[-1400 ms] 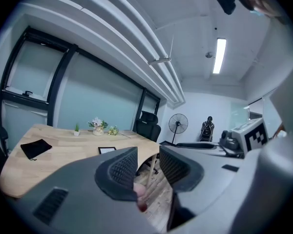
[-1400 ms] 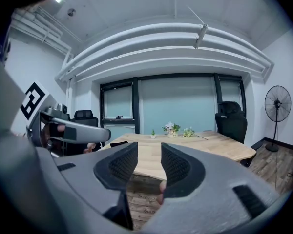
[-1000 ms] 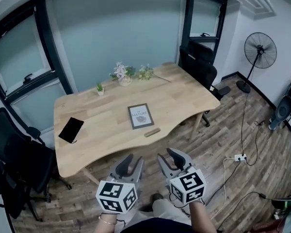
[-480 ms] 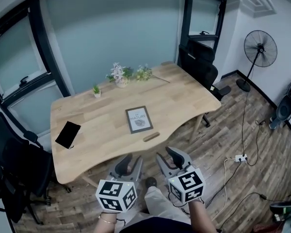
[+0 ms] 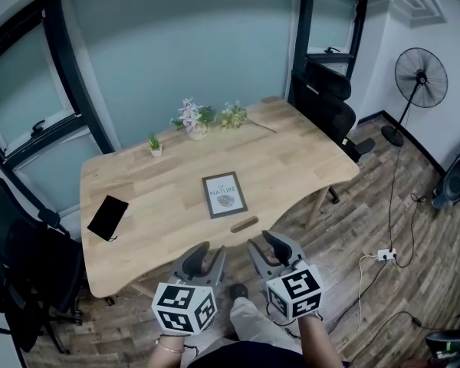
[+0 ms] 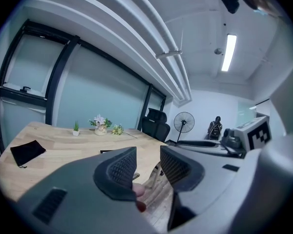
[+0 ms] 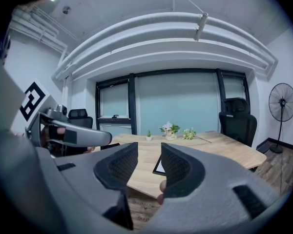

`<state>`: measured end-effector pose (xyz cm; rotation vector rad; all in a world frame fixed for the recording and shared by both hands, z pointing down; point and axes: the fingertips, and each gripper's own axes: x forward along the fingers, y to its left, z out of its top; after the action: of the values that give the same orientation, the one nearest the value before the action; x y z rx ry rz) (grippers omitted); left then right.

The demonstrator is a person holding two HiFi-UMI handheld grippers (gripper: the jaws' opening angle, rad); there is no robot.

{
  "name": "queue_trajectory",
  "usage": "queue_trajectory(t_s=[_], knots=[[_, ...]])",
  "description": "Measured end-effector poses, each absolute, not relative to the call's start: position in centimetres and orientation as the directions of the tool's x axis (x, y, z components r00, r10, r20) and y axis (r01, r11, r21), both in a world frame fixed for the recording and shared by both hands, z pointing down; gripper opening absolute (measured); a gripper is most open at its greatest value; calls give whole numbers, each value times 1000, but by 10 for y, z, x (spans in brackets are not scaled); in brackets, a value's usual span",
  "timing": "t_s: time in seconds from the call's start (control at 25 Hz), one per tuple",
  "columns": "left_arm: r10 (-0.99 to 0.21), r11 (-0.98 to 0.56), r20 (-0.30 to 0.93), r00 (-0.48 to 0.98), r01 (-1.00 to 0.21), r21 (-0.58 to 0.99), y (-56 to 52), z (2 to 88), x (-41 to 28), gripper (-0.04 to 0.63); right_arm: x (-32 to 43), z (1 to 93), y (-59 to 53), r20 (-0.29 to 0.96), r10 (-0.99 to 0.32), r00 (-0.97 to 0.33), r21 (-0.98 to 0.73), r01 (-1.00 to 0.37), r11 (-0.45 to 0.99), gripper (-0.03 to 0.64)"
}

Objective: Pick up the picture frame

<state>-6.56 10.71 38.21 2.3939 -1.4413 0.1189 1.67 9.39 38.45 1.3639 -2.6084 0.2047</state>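
Wooden bench (image 5: 161,198) draws nearer than a second ago, frame (image 5: 225,195) flat near its front edge, untouched, well apart from the left tool (image 5: 207,255), jaws opening on nothing, and the right tool (image 5: 267,248), open and empty: approach under way, grasp not begun.

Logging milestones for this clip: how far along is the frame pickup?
Done: nothing; the picture frame lies flat on the table. In hand: both grippers are short of the frame, the left hand-held gripper opening its jaws, the right hand-held gripper open, nothing between either pair. Left: reach, grip, lift.
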Motion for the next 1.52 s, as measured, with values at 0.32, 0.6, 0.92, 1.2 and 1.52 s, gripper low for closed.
queue_trajectory(t_s=[0.32,0.6,0.92,1.2,1.52], knots=[[-839,-410,270,473,-875,258,65,392,-68,144,15,394,52,245,-791,-561,-35,-820,571,123],[-834,-397,296,466,-879,265,29,405,-64,144,17,408,15,274,-783,-558,-40,-820,571,123],[-830,-362,332,449,-885,292,-12,420,-68,143,17,420,-29,299,-766,-569,-54,-811,582,123],[-831,-322,357,427,-892,316,-46,433,-72,143,13,431,-64,323,-744,-585,-59,-797,601,123],[-833,-273,387,396,-901,337,-82,454,-76,143,12,450,-102,350,-721,-598,-54,-781,622,123]])
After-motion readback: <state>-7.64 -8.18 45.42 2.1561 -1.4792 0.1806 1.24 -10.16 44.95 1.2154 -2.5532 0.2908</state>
